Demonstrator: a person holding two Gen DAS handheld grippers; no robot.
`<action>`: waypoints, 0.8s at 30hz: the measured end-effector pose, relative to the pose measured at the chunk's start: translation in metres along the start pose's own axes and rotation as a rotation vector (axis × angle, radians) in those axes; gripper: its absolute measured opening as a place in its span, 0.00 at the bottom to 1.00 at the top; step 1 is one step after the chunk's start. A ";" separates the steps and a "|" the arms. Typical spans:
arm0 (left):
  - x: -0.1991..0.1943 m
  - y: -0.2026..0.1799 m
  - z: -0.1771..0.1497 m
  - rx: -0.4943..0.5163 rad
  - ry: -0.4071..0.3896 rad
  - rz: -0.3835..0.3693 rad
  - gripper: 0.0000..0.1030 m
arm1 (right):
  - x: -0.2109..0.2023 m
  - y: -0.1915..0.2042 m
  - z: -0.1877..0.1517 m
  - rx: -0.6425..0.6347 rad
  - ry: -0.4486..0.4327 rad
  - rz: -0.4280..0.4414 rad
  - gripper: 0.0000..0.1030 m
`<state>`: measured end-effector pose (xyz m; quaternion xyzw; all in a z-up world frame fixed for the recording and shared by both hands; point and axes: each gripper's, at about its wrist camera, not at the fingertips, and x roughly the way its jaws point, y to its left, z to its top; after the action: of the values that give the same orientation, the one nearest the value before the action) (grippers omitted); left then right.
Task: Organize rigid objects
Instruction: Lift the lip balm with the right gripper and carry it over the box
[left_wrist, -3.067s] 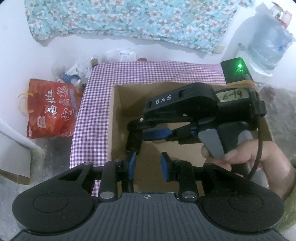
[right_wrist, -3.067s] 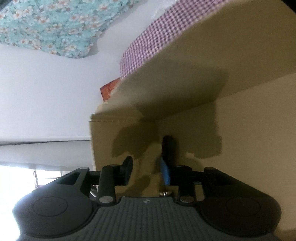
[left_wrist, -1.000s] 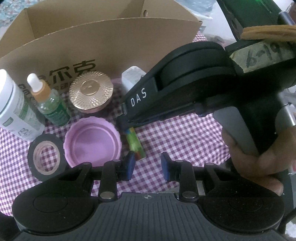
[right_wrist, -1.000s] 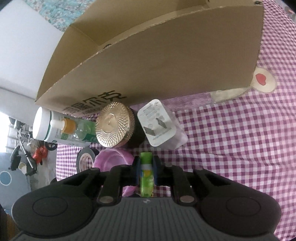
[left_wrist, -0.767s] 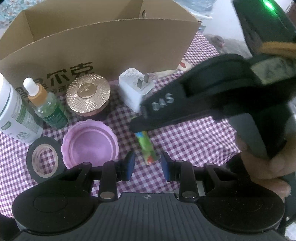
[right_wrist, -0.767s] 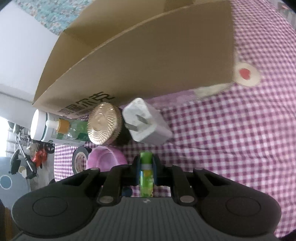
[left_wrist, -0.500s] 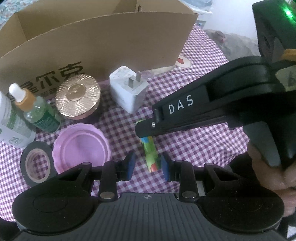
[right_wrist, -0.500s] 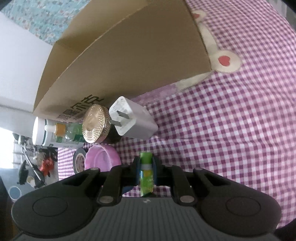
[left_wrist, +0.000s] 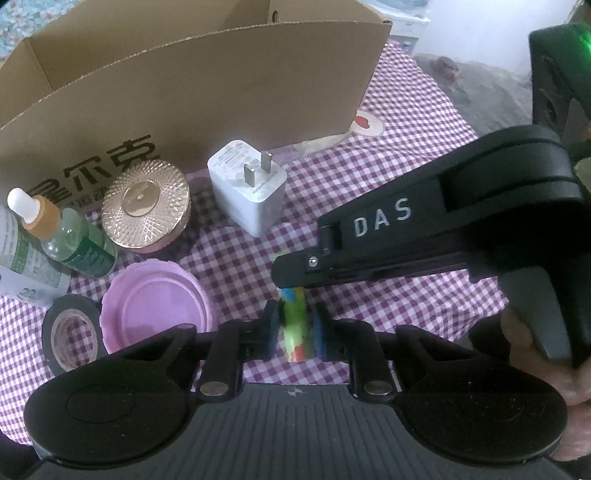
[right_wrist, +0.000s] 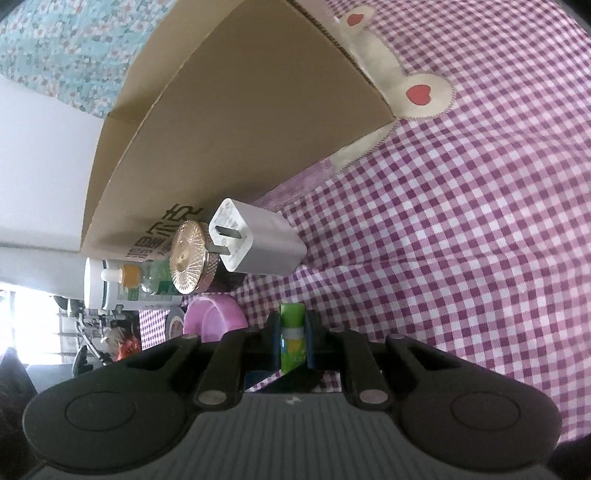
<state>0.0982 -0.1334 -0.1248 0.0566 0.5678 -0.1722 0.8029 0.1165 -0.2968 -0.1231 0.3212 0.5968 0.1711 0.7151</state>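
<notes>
Since the frame a second earlier, my left gripper (left_wrist: 293, 332) had slid over from beside the purple lid (left_wrist: 157, 301) and brought its blue pads in on both sides of the small green tube (left_wrist: 292, 334), where before they stood apart over bare cloth. Both of my grippers were now clamped on that one tube: the left held the lower, multicoloured end, and my right gripper (right_wrist: 291, 341) held the end with the green cap. In the left wrist view the black body of the right gripper, marked DAS, reached in from the right, with its tip over the tube's upper part and my right hand (left_wrist: 554, 354) on its handle.

I held the tube over the purple checked tablecloth (right_wrist: 461, 229), in front of the open cardboard box (left_wrist: 207, 77). A white plug adapter (left_wrist: 247, 186) lay on the cloth just before the box wall, prongs up. Beside it stood a jar with a gold ribbed lid (left_wrist: 146, 206), then a green dropper bottle (left_wrist: 70, 240) and a white bottle (left_wrist: 18, 254) at the edge of view. The purple lid and a roll of black tape (left_wrist: 72, 338) lay nearer to me, touching each other.
</notes>
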 end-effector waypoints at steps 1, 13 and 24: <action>-0.003 -0.001 0.000 -0.002 -0.001 -0.001 0.16 | -0.005 -0.004 0.000 0.004 -0.002 0.002 0.14; -0.056 -0.001 -0.009 0.026 -0.101 -0.019 0.16 | -0.068 0.004 -0.022 -0.023 -0.080 0.053 0.14; -0.141 0.033 0.015 -0.003 -0.283 0.061 0.16 | -0.121 0.107 -0.007 -0.274 -0.193 0.116 0.14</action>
<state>0.0813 -0.0775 0.0089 0.0479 0.4470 -0.1531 0.8800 0.0967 -0.2929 0.0374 0.2695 0.4771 0.2601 0.7951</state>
